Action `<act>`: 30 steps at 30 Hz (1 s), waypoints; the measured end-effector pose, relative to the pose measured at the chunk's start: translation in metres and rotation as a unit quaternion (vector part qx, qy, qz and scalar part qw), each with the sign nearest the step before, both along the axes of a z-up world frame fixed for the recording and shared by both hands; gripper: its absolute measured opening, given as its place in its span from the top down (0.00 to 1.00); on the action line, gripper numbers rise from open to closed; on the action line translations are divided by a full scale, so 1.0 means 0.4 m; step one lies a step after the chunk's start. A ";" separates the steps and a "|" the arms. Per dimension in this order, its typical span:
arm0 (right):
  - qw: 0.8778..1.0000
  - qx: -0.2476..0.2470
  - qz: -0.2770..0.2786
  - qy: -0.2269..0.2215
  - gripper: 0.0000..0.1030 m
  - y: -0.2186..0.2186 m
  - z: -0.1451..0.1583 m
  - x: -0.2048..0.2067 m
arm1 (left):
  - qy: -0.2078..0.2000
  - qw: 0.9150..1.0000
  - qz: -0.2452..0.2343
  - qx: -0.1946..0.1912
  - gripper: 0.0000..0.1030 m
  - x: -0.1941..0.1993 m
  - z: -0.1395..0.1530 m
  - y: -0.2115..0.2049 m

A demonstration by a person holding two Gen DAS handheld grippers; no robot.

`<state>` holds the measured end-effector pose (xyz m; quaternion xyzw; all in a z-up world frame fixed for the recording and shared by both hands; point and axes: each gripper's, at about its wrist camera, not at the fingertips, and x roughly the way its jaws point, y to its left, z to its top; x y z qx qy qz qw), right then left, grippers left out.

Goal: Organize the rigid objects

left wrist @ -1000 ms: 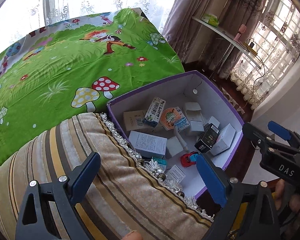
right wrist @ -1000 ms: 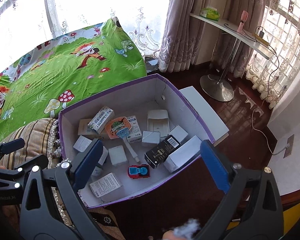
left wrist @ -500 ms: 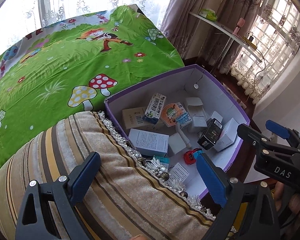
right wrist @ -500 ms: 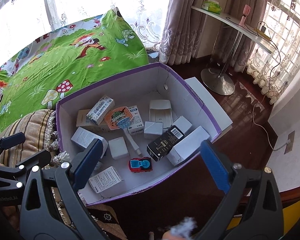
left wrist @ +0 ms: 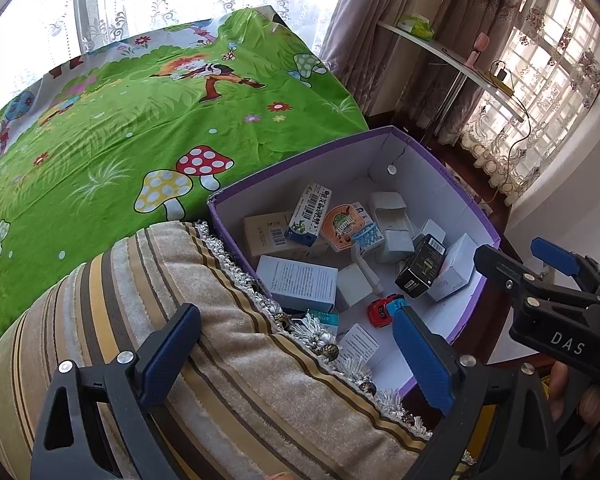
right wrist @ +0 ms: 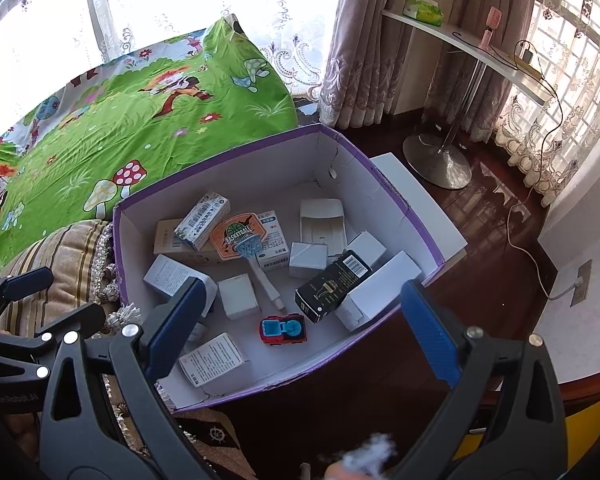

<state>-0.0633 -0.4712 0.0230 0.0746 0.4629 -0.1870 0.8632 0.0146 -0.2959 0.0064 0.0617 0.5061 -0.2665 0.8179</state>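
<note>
The purple-rimmed white cardboard box (right wrist: 396, 196) sits between the green cartoon-print bed sheet (right wrist: 140, 120) and the dark wooden floor (right wrist: 496, 216), touching a striped beige tasselled cushion (left wrist: 220, 360). Inside lie white cartons, a black rectangular carton (right wrist: 332, 286), a red and blue toy car (right wrist: 283, 329) and an orange toy basketball hoop (right wrist: 240, 236). The left gripper (left wrist: 296, 350) hovers over the cushion, the right gripper (right wrist: 300, 324) over the box; both have fingers spread, holding nothing.

"BASKETBALL" on orange toy backboard (right wrist: 240, 236) | "DAS" on right gripper (left wrist: 548, 276) body (white letters) | "105g" on white box (left wrist: 452, 268)
</note>
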 end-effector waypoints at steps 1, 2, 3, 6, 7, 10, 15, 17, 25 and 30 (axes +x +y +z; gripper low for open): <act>1.000 0.000 0.000 0.000 0.04 0.000 0.000 0.001 | 0.000 1.000 0.000 0.000 0.05 0.000 0.000 0.000; 1.000 0.001 0.001 0.001 0.04 0.000 0.000 0.001 | 0.000 1.000 0.000 0.000 0.05 0.000 -0.001 0.000; 1.000 0.001 0.001 0.001 0.04 0.000 0.000 0.001 | 0.000 1.000 0.000 0.000 0.05 0.000 -0.001 0.000; 1.000 0.001 0.001 0.001 0.04 0.001 -0.001 0.002 | 0.000 1.000 0.000 0.000 0.05 0.000 -0.001 0.000; 1.000 0.001 0.001 0.001 0.04 0.001 -0.001 0.002 | 0.000 1.000 0.000 0.000 0.05 0.000 -0.001 0.000; 1.000 0.002 0.001 0.002 0.04 0.002 -0.003 0.003 | 0.000 1.000 0.000 0.000 0.05 0.000 -0.001 0.000; 1.000 0.002 0.001 0.002 0.04 0.002 -0.004 0.003 | 0.000 1.000 0.000 0.000 0.05 0.000 -0.001 0.000; 1.000 0.002 0.001 0.003 0.04 0.002 -0.006 0.003 | 0.000 1.000 0.000 0.000 0.05 0.000 -0.001 -0.001; 1.000 0.004 0.001 0.004 0.04 0.002 -0.009 0.004 | 0.000 1.000 0.000 0.000 0.05 0.000 -0.001 -0.001; 1.000 0.004 0.001 0.004 0.04 0.004 -0.011 0.004 | 0.000 1.000 0.000 0.001 0.05 0.000 -0.001 -0.001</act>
